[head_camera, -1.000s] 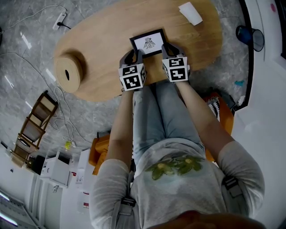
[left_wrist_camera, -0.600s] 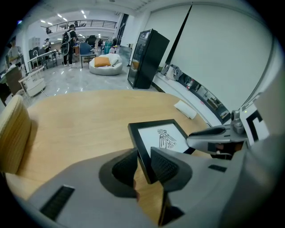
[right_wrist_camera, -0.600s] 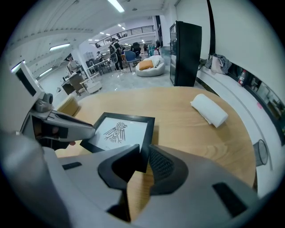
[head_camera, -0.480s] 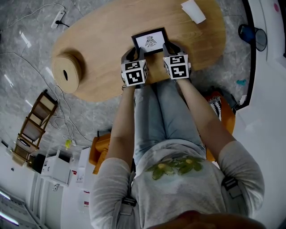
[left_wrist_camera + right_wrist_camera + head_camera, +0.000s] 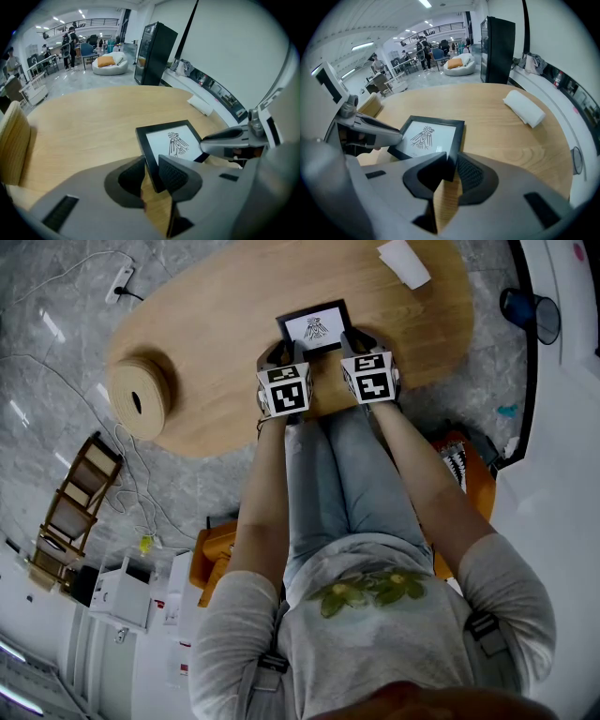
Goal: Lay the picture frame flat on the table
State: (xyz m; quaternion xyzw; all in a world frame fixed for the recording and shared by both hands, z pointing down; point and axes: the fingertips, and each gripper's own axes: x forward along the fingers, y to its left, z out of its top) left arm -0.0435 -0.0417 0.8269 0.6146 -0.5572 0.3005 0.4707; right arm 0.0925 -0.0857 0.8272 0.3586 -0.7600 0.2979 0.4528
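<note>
Holding picture frame (image 5: 314, 327) just ahead of both jaw pairs, over desk (image 5: 206, 343) | left hand-held gripper (image 5: 151, 176) clamps its near-left corner, right hand-held gripper (image 5: 449, 172) its near-right corner | judged light, stiff, likely glazed, fragile; grip the border only.

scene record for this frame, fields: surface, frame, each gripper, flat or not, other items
surface: wooden table, oval
picture frame: bird print facing up, near the table edge closest to the person
left gripper: shut on the picture frame's near left corner
right gripper: shut on its near right corner
flat on table: cannot tell; near edge sits in both grippers
other items: white folded cloth at the far right; round wooden block with a hole at the left end
</note>
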